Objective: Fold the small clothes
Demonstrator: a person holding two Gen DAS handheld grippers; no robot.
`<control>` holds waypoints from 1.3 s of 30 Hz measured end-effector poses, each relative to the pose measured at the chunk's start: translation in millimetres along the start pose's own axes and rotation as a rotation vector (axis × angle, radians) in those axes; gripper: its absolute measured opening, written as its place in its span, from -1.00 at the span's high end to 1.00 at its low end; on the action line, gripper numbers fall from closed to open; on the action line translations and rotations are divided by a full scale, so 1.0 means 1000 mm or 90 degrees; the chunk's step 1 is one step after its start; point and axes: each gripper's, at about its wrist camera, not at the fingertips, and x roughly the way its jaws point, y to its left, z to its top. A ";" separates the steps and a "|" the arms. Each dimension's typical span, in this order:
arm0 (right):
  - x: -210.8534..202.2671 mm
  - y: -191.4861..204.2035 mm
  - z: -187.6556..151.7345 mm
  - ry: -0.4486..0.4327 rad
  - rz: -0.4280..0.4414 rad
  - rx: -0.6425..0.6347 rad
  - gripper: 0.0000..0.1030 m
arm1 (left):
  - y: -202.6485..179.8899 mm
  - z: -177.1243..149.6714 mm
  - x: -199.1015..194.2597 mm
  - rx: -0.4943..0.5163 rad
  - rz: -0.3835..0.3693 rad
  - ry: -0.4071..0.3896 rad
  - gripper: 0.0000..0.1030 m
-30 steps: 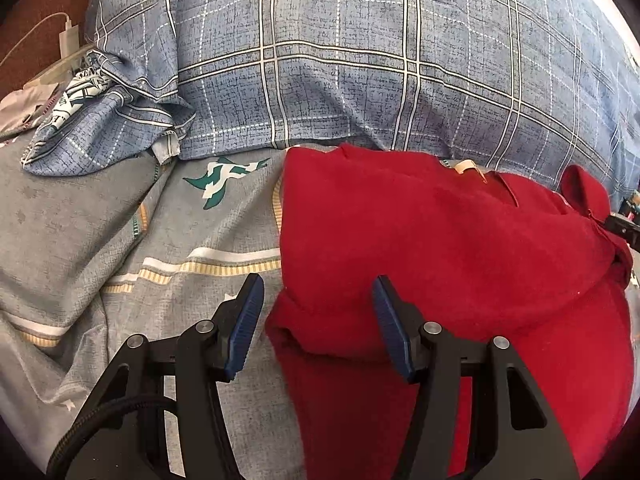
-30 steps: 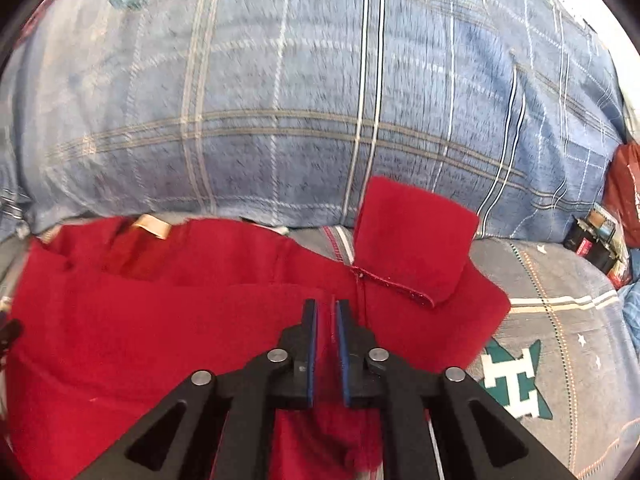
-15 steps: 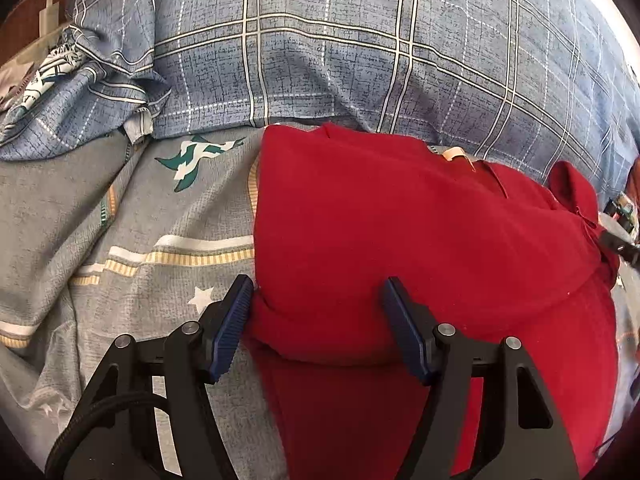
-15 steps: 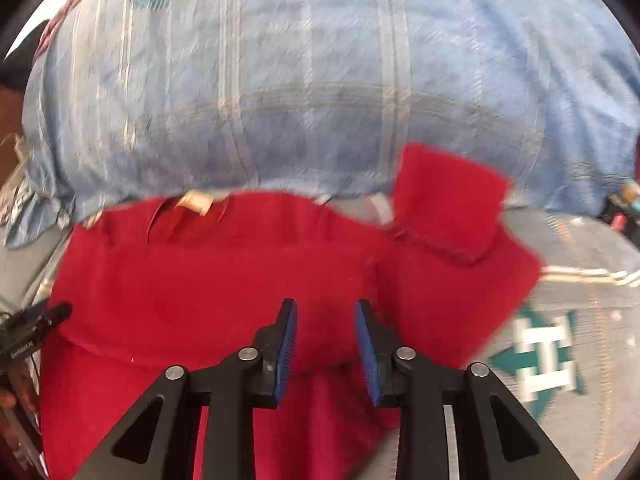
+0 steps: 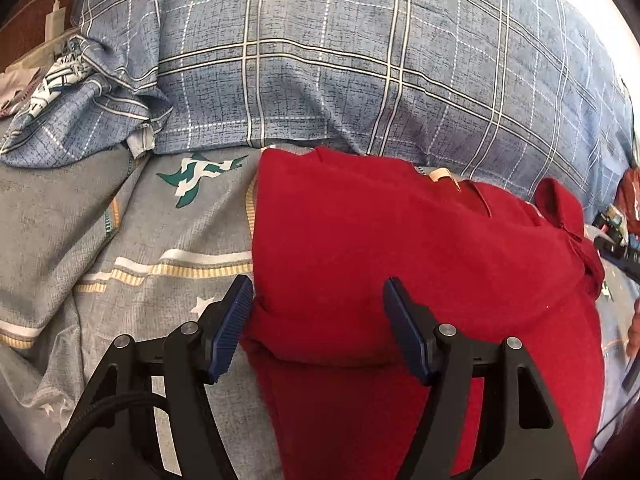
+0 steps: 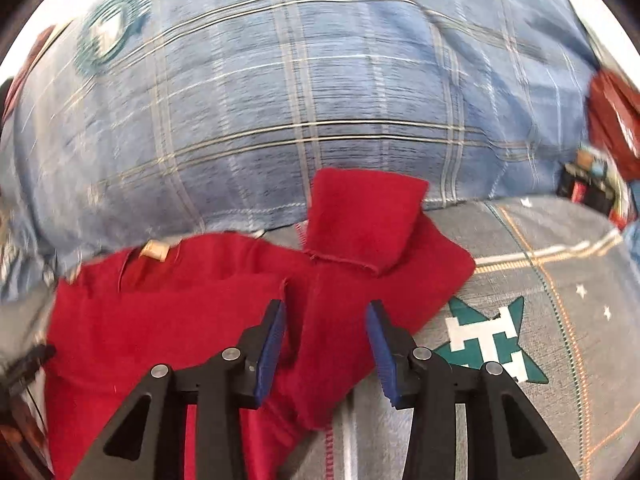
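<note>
A small red shirt (image 5: 400, 248) lies on the grey bedsheet (image 5: 120, 240), its lower part folded up over the body, its tan neck label (image 5: 440, 174) toward the pillow. My left gripper (image 5: 318, 320) is open, its fingers straddling the shirt's folded lower-left edge. In the right wrist view the shirt (image 6: 180, 320) shows with its right sleeve (image 6: 364, 220) flipped up against the pillow. My right gripper (image 6: 326, 344) is open and empty over the shirt's right side.
A large blue plaid pillow (image 5: 360, 60) fills the back, also in the right wrist view (image 6: 300, 100). Crumpled plaid fabric (image 5: 80, 112) lies at the left. Small boxes and items (image 6: 592, 184) sit at the right. The sheet has teal star prints (image 6: 492, 340).
My right gripper has opened and let go of the red shirt, then shifted to the right. My left gripper stays open over the folded edge, barely moved.
</note>
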 end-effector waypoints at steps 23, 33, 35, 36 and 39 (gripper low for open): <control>0.037 -0.033 0.049 -0.040 0.013 0.071 0.91 | 0.004 -0.003 0.007 0.003 0.017 0.010 -0.32; -0.120 0.061 0.078 -0.119 0.236 -0.183 0.92 | 0.023 0.008 -0.020 -0.041 0.008 -0.038 -0.32; -0.132 0.091 0.076 -0.109 0.285 -0.234 0.92 | 0.030 0.010 -0.026 -0.056 0.007 -0.046 -0.32; -0.138 0.112 0.074 -0.099 0.322 -0.268 0.92 | 0.034 0.011 -0.028 -0.063 0.007 -0.050 -0.32; -0.130 0.163 0.068 -0.056 0.393 -0.314 0.92 | 0.047 0.014 -0.036 -0.088 0.005 -0.064 -0.32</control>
